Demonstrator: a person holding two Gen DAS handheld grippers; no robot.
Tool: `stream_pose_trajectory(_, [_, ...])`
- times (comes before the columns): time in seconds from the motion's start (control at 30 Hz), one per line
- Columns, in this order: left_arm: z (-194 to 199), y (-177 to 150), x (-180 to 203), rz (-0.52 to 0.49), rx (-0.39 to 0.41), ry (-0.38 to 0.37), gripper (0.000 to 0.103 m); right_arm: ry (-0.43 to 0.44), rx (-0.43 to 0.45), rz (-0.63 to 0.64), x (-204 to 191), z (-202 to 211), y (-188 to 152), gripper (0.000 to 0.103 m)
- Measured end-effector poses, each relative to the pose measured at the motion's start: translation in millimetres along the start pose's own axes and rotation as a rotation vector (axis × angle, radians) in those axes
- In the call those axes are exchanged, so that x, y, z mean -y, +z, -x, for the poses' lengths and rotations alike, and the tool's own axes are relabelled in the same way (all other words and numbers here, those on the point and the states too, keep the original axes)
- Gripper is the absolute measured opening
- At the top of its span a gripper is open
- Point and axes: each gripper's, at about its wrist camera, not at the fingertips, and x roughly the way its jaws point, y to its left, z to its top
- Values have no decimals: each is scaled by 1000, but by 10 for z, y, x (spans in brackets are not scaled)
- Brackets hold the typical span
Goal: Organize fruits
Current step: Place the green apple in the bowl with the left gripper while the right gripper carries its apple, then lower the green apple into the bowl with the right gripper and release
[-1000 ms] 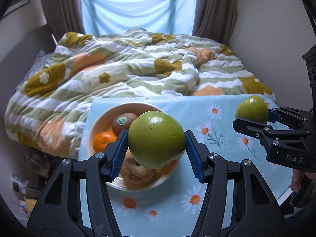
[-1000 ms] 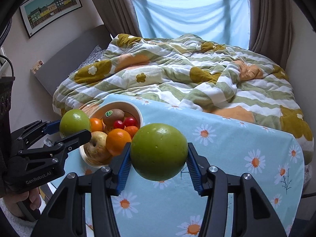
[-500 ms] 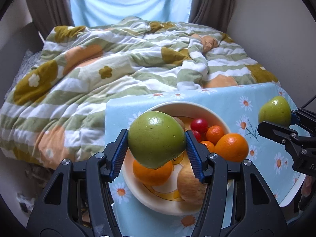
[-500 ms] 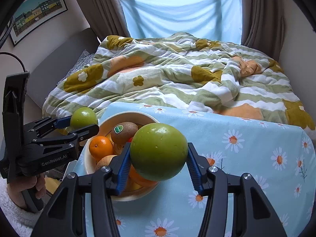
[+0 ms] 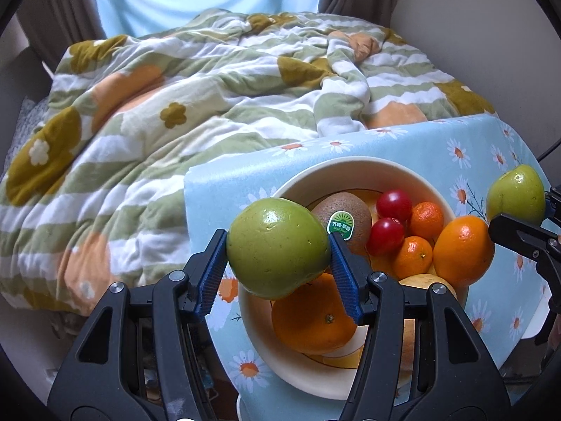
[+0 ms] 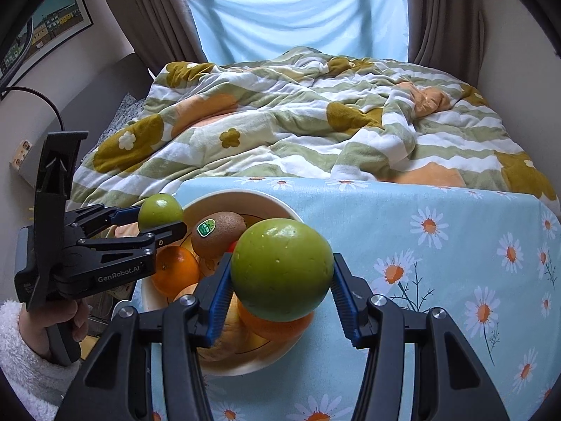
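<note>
My left gripper (image 5: 278, 273) is shut on a green apple (image 5: 277, 245) and holds it over the near left rim of a cream bowl (image 5: 354, 172). The bowl holds a kiwi (image 5: 347, 217), oranges (image 5: 463, 249), small tangerines and two cherry tomatoes (image 5: 394, 203). My right gripper (image 6: 282, 298) is shut on a second green apple (image 6: 280, 268), held above the bowl's right side (image 6: 245, 198). The left gripper with its apple (image 6: 159, 210) shows at the left of the right wrist view; the right one's apple (image 5: 515, 194) shows at the right of the left wrist view.
The bowl stands at the left end of a table with a light blue daisy cloth (image 6: 438, 245). A bed with a striped floral quilt (image 6: 315, 122) lies directly behind the table. A wall is on the right, curtains and window at the back.
Both grippers have moved toward the bowl with their apples. The left one has come from the bowl's front to its left rim; the right one has come in over the bowl's right side.
</note>
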Motion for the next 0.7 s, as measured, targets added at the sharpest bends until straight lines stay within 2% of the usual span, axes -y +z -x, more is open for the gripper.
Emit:
stream_pose_trajectory(0.2, [-32,-18,13,-33,-7,0,64,-3,10,-9,-17,-15,8,49])
stream_pose_trajectory(0.23, [-24,-15,21,-39,-5,5,67,-7,11,-9,-17,-13,16,49])
stream_pose_trajectory(0.27, [-5,-13,26,-41,3,7,74,-10,12,-9,-20,-10,20,49])
stream_pose_trajectory(0.3, [23,-9,25,-39,16,6,98,-16,14,-9,-20,-5,24,49])
stream_pose_trajectory(0.33, [61,-7,21,-37,32,0,103,-19,16,-11,-19,7,28,49])
stream_pose_trajectory(0.43, [171,-2,17,-37,68,-27,103,-31,29,-19,-18,68,31,49])
stream_pose_trajectory(0.57, [253,-49,29,-46,70,-7,103,-37,40,-18,-24,131,40,49])
stream_pose_trajectory(0.7, [405,-156,-17,-5,73,0,103,-21,40,13,-68,186,81,49])
